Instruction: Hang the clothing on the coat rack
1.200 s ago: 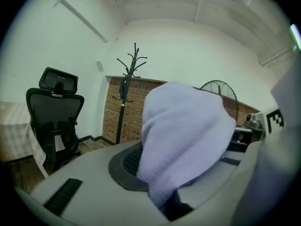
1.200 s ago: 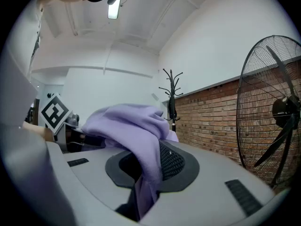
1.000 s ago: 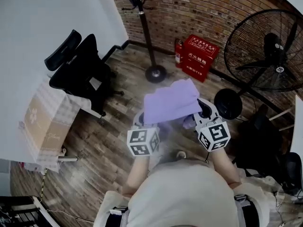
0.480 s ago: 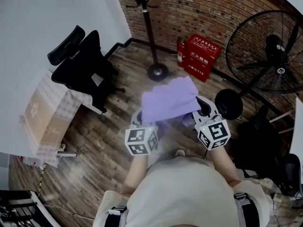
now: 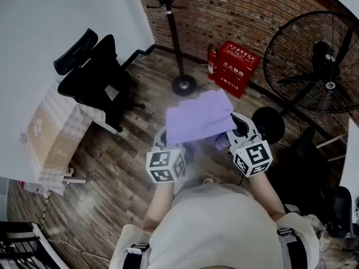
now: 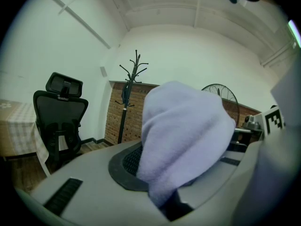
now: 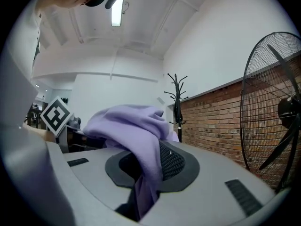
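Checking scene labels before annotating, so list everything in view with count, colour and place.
clothing: one, purple, stretched between both grippers
coat rack: one, dark, ahead by the brick wall
office chair: one, black, left
box: one, red, against the brick wall
fire extinguisher: one, red, left of the box
fan: one, black, right
carton: one, brown, far left
left gripper: one, grey, shut on the clothing
right gripper: one, grey, shut on the clothing

I've carried the purple clothing (image 5: 199, 116) a touch leftward, my left gripper (image 5: 164, 140) and right gripper (image 5: 234, 132) shifting with it, perhaps slightly nearer the coat rack (image 5: 174, 38).
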Demonstrator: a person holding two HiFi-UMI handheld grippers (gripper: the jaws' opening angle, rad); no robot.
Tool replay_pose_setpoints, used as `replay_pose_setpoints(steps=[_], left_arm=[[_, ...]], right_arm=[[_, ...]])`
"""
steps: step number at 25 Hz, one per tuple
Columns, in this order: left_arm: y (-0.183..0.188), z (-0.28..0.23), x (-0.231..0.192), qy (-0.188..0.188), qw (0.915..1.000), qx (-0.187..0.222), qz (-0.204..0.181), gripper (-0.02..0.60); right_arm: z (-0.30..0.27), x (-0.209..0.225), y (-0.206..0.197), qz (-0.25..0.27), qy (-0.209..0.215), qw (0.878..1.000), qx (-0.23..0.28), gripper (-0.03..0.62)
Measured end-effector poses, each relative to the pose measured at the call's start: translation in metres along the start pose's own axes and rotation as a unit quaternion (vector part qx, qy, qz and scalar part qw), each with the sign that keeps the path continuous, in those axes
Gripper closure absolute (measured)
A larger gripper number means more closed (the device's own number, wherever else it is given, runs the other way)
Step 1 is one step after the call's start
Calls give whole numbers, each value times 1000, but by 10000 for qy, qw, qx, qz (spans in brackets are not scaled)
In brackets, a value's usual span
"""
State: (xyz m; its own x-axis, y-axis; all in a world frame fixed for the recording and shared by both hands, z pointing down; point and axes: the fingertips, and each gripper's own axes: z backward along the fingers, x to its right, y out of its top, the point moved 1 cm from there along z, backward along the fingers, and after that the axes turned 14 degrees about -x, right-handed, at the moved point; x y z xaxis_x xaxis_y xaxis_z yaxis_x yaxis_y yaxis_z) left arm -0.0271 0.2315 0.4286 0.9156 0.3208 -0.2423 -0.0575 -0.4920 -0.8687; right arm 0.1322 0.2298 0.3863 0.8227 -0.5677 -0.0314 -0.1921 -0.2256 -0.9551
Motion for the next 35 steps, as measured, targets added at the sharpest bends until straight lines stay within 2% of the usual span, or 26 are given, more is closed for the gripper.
replay_pose_setpoints(steps=[9,17,28,35], left_arm=[[-3,-7,10,75,10000,-49,-1,523],[13,-23,1,154,9999,29,-3,523],[59,-92,-27,83,9998,165,-92,523],[104,-140,-59,-27,9999,133,-95,523]], right_arm=[[1,14,-1,140,72,9999,-8,542],[-19,27,7,225,158,9996,2,541],[-84,73,22,209,65,9997,58,540],[-142,101,51,183,-27,9998,36,540]])
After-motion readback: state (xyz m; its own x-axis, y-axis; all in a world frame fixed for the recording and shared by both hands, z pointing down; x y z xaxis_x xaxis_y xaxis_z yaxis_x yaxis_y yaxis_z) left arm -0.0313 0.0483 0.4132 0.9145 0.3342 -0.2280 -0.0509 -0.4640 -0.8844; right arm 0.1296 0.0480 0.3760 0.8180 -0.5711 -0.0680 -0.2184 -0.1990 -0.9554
